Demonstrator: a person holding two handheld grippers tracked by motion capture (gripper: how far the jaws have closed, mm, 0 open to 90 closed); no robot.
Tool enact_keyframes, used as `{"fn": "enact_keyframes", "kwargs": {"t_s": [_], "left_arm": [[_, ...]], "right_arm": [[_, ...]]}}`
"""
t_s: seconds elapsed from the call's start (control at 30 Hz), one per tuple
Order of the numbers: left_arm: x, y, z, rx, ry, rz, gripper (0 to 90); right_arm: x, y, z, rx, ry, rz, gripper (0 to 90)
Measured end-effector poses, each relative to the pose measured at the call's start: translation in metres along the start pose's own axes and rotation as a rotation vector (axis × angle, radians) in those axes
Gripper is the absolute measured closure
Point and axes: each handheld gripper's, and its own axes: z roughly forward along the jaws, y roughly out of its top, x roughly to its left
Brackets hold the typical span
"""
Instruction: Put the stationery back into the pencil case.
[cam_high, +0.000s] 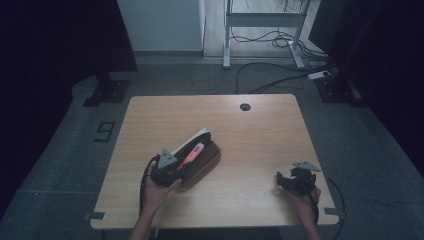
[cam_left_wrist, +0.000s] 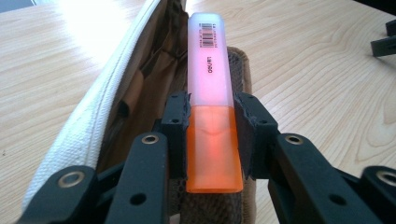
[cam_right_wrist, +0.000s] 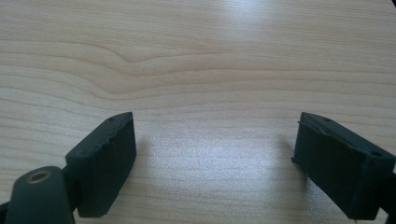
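Overhead, from the high view, I see my left gripper (cam_high: 172, 169) near the front left of the wooden table (cam_high: 260, 130), set at the near end of a brown pencil case (cam_high: 204, 161) that lies open at a diagonal, its cream flap raised along the far side. A pink and orange highlighter (cam_high: 191, 155) lies lengthwise over the case opening. My right gripper (cam_high: 295, 180) rests on bare wood near the front right corner, well apart from the case.

Next, the left gripper view: my left gripper (cam_left_wrist: 211, 135) is clamped on the highlighter (cam_left_wrist: 211, 93), both pads pressed against its sides where the translucent pink body meets the orange cap. The marker points away along the case (cam_left_wrist: 140, 84), above the brown lining, with the cream flap (cam_left_wrist: 100, 107) on the left.

Finally, the right gripper view: my right gripper (cam_right_wrist: 215, 158) is spread wide with nothing between its jaws, directly above the table (cam_right_wrist: 196, 60).
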Motion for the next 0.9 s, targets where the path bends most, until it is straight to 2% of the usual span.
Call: {"fn": "enact_keyframes", "kwargs": {"t_s": [0.33, 0.7, 0.87, 0.9], "left_arm": [[0.0085, -0.0018, 0.0044, 0.020, 0.018, -0.009, 67.5], [0.0095, -0.0030, 0.0097, 0.032, 0.024, 0.002, 67.4], [0.0093, -0.0035, 0.0097, 0.018, 0.056, 0.009, 66.8], [0.0091, -0.0033, 0.0091, 0.011, 0.058, 0.006, 64.5]], "right_arm": [[0.0000, 0.0000, 0.0000, 0.000, 0.000, 0.000, 12.4], [0.0000, 0.0000, 0.0000, 0.000, 0.000, 0.000, 12.4], [0.0000, 0.0000, 0.0000, 0.000, 0.000, 0.000, 12.4], [0.0000, 0.0000, 0.0000, 0.000, 0.000, 0.000, 12.4]]}}
